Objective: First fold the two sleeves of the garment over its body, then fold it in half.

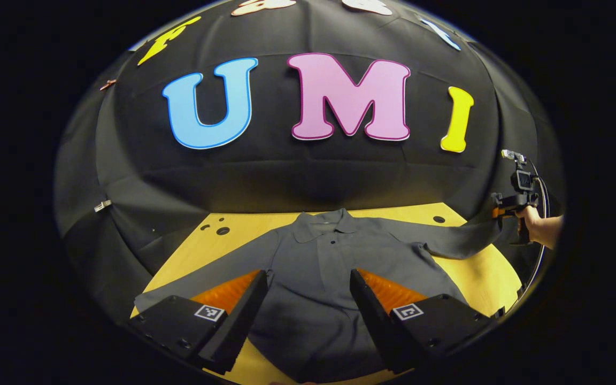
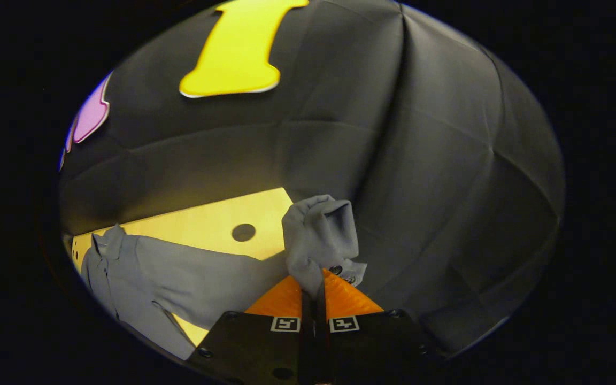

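A grey long-sleeved collared shirt (image 1: 329, 267) lies flat on the wooden table (image 1: 244, 224), collar toward the wall. In the left gripper view my left gripper (image 1: 308, 280) hovers open over the shirt's lower body, nothing between its fingers. The shirt's right sleeve (image 1: 457, 238) is stretched out and lifted off the table by the other gripper (image 1: 500, 211), held by a hand at the far right. In the right gripper view my right gripper (image 2: 313, 280) is shut on the sleeve cuff (image 2: 318, 235), which bunches up above the fingertips. The left sleeve (image 1: 206, 275) lies flat on the table.
The black cloth wall stands close behind the table. Round holes (image 1: 222, 231) mark the tabletop near the back edge, one beside the lifted sleeve (image 2: 243, 232). The table's right edge (image 1: 514, 283) lies just under the held sleeve.
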